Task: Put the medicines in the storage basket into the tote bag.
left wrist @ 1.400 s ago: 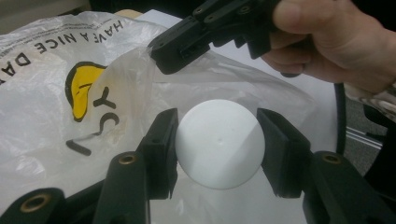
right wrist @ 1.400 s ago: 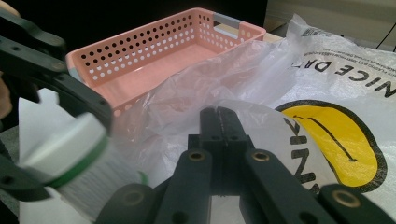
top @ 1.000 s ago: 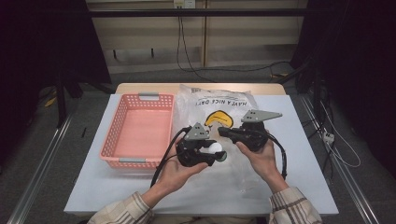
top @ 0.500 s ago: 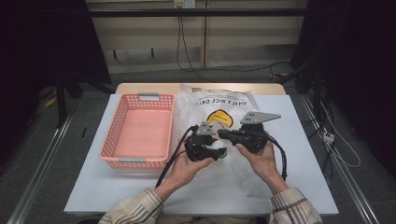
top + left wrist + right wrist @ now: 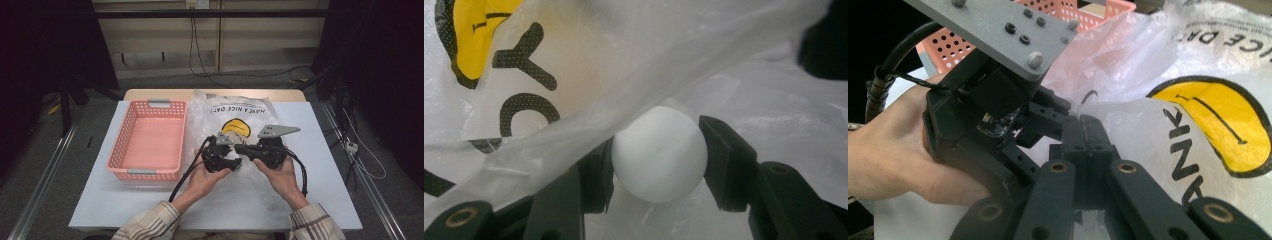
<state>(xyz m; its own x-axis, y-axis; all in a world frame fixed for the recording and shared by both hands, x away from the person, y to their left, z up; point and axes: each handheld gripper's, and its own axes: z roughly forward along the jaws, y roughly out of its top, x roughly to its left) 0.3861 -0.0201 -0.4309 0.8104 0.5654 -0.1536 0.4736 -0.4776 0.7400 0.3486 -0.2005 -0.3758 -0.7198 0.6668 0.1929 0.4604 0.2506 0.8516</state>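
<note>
White ball [image 5: 658, 152] sits clamped in the left claw [image 5: 656, 165] inside the plastic bag [image 5: 232, 107]; the right claw [image 5: 1083, 150], jaws together, pinches the bag's film; the pink basket [image 5: 120, 165] lies bare.

The table [image 5: 150, 205] is evenly lit from above, the surroundings stay dark; close plastic bag [image 5: 704, 60] looks soft, slightly overexposed.

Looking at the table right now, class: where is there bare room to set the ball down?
Free: the pink basket floor, and the table right of the plastic bag. Crowded: the middle, where both grippers meet at the bag.
</note>
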